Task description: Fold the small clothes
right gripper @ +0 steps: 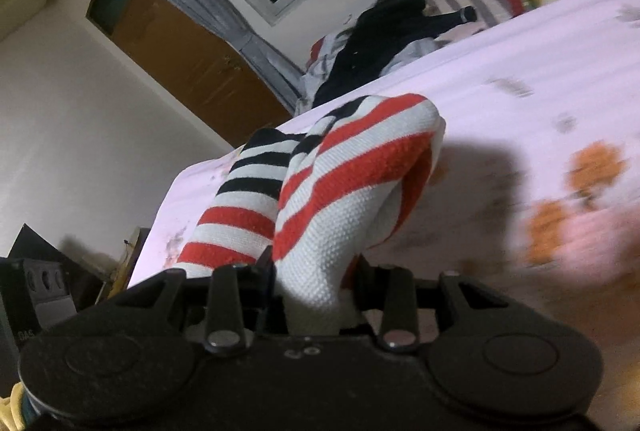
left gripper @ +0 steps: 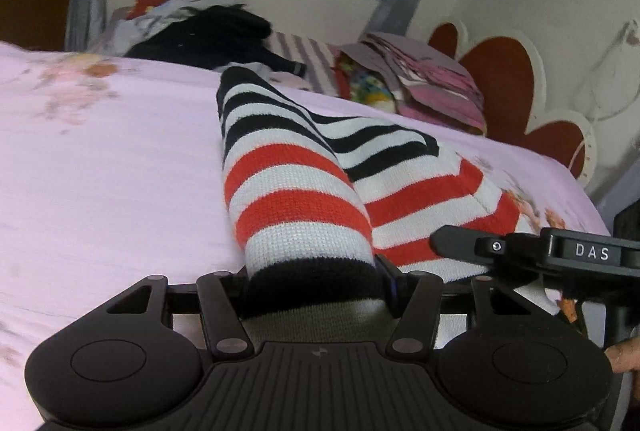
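A knitted garment (left gripper: pixel 296 187) striped red, white and black lies lifted over the pink floral bedsheet (left gripper: pixel 100 171). My left gripper (left gripper: pixel 316 283) is shut on its black-cuffed sleeve end, and the cuff fills the gap between the jaws. My right gripper (left gripper: pixel 444 241) reaches in from the right, its tip at the garment's red-and-white body. In the right wrist view the right gripper (right gripper: pixel 312 275) is shut on a bunched white-and-red fold of the garment (right gripper: pixel 352 167), which rises out of the jaws and droops back toward the sheet (right gripper: pixel 520 79). The fingertips of both grippers are hidden by cloth.
At the far side of the bed lie a black garment (left gripper: pixel 208 35) and a stack of pink folded clothes (left gripper: pixel 432 79). A red-and-white headboard (left gripper: pixel 512 91) stands to the right. A wooden door (right gripper: pixel 180 63) and dark boxes (right gripper: pixel 40 291) are beside the bed.
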Tool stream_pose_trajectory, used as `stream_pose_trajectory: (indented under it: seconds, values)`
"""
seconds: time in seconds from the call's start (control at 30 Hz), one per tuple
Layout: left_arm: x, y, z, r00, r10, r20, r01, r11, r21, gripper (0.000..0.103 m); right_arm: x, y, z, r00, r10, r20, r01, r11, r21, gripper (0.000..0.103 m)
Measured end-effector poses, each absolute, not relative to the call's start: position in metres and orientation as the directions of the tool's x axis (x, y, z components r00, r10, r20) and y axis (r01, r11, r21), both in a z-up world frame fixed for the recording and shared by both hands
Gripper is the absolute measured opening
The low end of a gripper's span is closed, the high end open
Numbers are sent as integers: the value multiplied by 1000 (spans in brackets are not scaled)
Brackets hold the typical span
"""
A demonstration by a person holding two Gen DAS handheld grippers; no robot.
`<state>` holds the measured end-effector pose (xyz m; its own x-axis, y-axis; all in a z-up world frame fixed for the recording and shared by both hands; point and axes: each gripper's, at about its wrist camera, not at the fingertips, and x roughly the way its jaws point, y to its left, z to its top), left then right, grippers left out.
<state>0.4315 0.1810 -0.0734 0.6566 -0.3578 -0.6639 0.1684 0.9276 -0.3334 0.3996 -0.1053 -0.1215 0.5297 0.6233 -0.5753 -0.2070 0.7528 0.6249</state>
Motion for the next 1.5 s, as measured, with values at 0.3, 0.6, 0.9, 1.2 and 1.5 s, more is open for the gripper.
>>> stream_pose_trajectory:
  seconds: [0.3,0.6,0.9,1.2,1.5]
  values:
    - [457,327,-100,668,-323,-670,117,935,-334,56,430,35,-157,491,636,-596,-213,751,625,36]
    - [459,381,-163,671,-318,-670,96,933,-346,66,454,60,-201,446,571,-689,-112,800,590,43]
    - [432,374,-138,743,-227,-630,119,971,-209,68,455,56,-172,529,475,-703,-117,862,493,30]
    - [407,372,-143,729,-223,-647,131,973,-187,71,458,82,-189,566,336,-753,-150,940,306,23]
    - [372,365,-120,736,-249,-630,167,968,-187,71,389,86,-135,593,444,-672,-244,894,376,29]
